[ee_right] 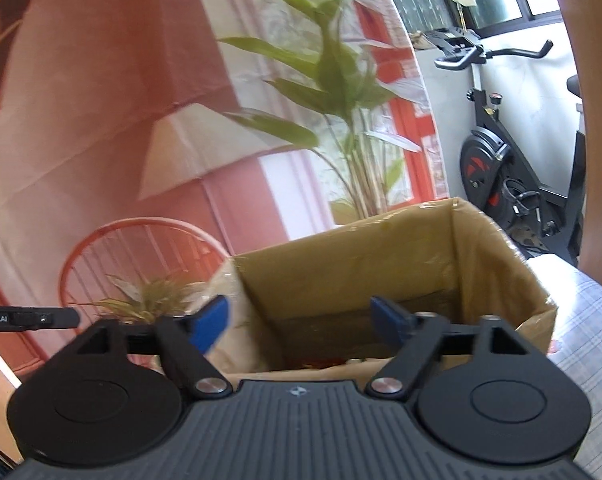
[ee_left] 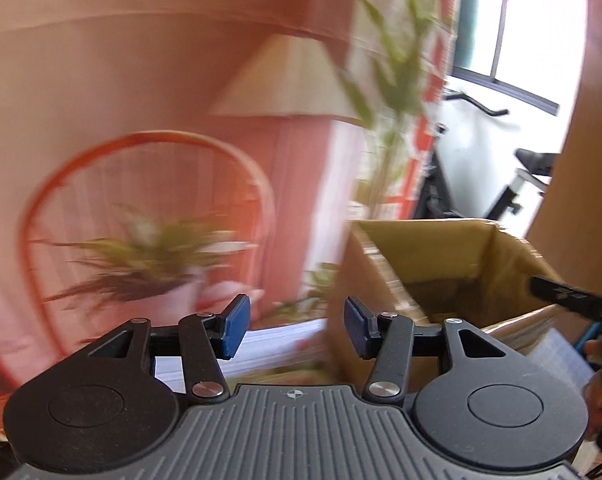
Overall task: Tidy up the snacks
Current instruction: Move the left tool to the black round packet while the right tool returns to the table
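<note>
Both tools hang empty above the cardboard box (ee_right: pixel 353 280). The right tool (ee_right: pixel 299 322) sits directly over the box's open mouth, blue pads spread wide with nothing between them. The left tool (ee_left: pixel 297 326) hovers just beside the box's left wall, pads apart and likewise bare. Something colourful shows low inside the box, probably snacks, though it is too hidden to say. It looks like a drop-off step; next, each tool needs another snack to fetch.

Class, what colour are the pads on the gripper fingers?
Blue pads, set on black fingers; clearest in the left wrist view.
</note>
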A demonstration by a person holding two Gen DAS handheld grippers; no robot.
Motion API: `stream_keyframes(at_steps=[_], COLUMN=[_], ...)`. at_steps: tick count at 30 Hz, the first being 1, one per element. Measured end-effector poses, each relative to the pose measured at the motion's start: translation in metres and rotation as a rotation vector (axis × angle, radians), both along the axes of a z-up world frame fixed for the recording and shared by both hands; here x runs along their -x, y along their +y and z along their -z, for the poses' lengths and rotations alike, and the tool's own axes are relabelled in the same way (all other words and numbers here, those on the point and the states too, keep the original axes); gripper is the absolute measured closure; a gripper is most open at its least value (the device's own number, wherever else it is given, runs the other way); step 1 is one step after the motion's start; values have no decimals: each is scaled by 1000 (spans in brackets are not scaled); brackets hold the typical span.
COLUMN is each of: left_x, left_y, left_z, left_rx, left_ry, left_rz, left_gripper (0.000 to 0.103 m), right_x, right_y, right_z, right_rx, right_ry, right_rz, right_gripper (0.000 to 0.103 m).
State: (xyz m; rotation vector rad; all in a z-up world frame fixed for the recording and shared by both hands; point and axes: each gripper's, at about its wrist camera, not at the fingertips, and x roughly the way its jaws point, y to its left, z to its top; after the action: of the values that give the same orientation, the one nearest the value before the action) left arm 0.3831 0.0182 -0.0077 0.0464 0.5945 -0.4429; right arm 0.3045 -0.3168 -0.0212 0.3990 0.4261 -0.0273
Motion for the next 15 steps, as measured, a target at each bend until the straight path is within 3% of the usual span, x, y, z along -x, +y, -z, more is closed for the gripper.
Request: stream_keyframes(at_steps=[6,10,15], left_x=[15,19,15], left_y=[66,93,118], left_z=[6,23,55], left_rx=[-12,0,11], left_ry=[5,26,68], left_rz=[-93,-140,-206], left_gripper=[39,32,22], right_x=[17,37,44], right_y=[24,49,74], right_z=[-3,-2,4], right_rx=[-11,84,106], right_ry=[-37,-112,-95], right_rz=[-1,14,-49], right_gripper=[0,0,0])
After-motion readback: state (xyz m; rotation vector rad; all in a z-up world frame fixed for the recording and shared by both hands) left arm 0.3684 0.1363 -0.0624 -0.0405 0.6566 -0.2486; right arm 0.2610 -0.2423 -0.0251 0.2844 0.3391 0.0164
